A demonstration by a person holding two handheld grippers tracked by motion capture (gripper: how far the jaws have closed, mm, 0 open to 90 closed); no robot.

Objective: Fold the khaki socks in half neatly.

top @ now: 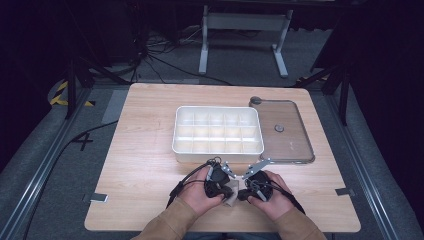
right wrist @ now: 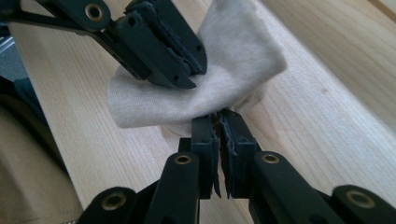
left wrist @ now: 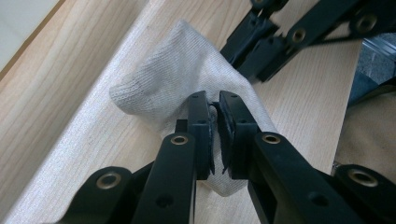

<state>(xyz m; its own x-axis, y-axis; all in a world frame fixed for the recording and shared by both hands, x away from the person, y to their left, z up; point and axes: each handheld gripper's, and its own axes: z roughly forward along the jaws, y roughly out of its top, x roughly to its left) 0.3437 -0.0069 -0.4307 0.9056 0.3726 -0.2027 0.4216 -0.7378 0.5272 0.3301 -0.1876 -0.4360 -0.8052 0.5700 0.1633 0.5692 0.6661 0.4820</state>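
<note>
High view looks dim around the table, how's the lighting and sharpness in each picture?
High view: table evenly lit, surroundings nearly black, image soft. Left gripper view: cloth weave sharp, near jaw arms blurred. Right gripper view: bright, cloth slightly washed out, wood grain soft.

Tan sleeves on both forearms. Each claw is matte black, with flat linkage bars and brass-ringed pivot holes. Black cables trail off.

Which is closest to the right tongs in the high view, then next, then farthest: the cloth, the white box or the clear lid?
Measured from the right tongs:
1. Cloth: pinched between both tongs at the near edge of the table.
2. White box: beyond the hands, mid-table, split into many small compartments.
3. Clear lid: flat on the table, right of the box, farthest.
</note>
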